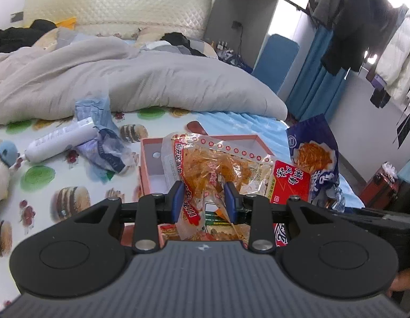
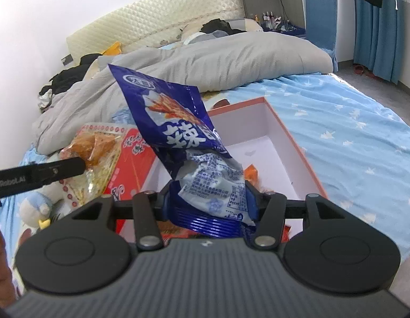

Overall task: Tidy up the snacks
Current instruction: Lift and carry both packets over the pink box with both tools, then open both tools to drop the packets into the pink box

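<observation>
Grey duvet (image 1: 141, 79) behind box (image 2: 284, 143) (white bottle (image 1: 61, 140) beside); left claw (image 1: 205, 198) clamps orange packet (image 1: 212, 167), right claw (image 2: 210, 198) blue bag (image 2: 173, 116).

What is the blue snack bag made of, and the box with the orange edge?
The blue snack bag looks like thin glossy plastic film: it crinkles and shines. The box looks like stiff matte cardboard, white inside, with straight thin walls, though that is a guess from its look.

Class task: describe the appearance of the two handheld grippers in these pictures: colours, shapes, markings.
The left gripper and right gripper look alike: ribbed dark grey bodies, two round black discs each, black link arms with silver rivets, blue finger pads. White lettering marks the left gripper's side.
</observation>
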A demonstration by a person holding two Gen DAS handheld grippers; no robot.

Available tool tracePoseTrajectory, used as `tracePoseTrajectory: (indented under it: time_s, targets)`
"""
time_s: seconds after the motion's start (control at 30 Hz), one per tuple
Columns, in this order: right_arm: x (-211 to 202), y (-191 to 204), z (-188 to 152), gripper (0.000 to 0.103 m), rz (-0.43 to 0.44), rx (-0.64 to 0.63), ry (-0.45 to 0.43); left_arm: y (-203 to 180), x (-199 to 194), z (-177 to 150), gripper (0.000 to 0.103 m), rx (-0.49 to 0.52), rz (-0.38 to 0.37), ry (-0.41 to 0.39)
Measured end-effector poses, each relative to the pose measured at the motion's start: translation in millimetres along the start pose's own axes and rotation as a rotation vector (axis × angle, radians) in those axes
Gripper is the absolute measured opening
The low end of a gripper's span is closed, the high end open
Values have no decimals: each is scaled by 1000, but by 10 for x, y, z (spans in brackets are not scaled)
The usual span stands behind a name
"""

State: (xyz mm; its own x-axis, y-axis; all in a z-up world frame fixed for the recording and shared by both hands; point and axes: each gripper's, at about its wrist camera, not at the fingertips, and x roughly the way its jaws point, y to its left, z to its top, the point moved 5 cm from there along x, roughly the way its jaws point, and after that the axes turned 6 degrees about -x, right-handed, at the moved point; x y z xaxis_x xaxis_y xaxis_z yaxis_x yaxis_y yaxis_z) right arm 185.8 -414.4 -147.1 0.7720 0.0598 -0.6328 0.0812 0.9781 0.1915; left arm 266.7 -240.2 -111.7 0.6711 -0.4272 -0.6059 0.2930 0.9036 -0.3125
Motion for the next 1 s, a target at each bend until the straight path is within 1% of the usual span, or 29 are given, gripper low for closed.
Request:
tracePoseTrajectory:
  time_s: [0.13, 0.33, 0.43, 0.47, 0.5, 0.53, 0.57, 0.63, 0.67, 0.7, 0.73, 0.77, 0.87, 0.9, 1.0]
  targets:
    - [200, -111, 11, 56, -6, 14, 26, 24, 295, 56, 38, -4, 1, 36]
    - [473, -234, -68, 57, -10, 57, 69, 86, 728, 45, 38, -1, -20, 101]
    - [640, -287, -109, 57, -23, 74, 94, 136, 913, 33, 39, -4, -17, 125]
    - [694, -300, -133, 57, -25, 84, 104, 148, 970, 32, 40, -1, -13, 134]
    - [734, -314, -157, 57, -30, 99, 112, 161, 1024, 30, 43, 3, -3, 145]
    - [756, -316, -172, 57, -30, 106, 118, 168, 1059, 29, 45, 12, 9, 155]
    - [779, -300, -189, 57, -21, 105, 125, 168, 1069, 31, 46, 22, 19, 154]
    - [794, -278, -204, 58, -11, 111, 132, 196, 1065, 36, 54, 19, 32, 148]
    - [796, -276, -205, 63, -5, 118, 132, 213, 1046, 45, 56, 11, 30, 142]
    - [793, -270, -206, 68, 2, 125, 134, 227, 1026, 52, 61, 2, 24, 141]
    - [787, -284, -197, 80, 2, 131, 132, 242, 1005, 60, 65, -7, 19, 140]
    - [769, -288, -186, 85, 2, 134, 124, 243, 967, 68, 66, -9, 17, 135]
    - [678, -255, -154, 84, -10, 119, 106, 228, 867, 86, 67, 6, 16, 125]
    - [639, -242, -145, 84, -16, 113, 99, 217, 825, 96, 69, 12, 13, 123]
    - [502, -201, -115, 84, -11, 108, 77, 157, 606, 145, 70, 25, 5, 89]
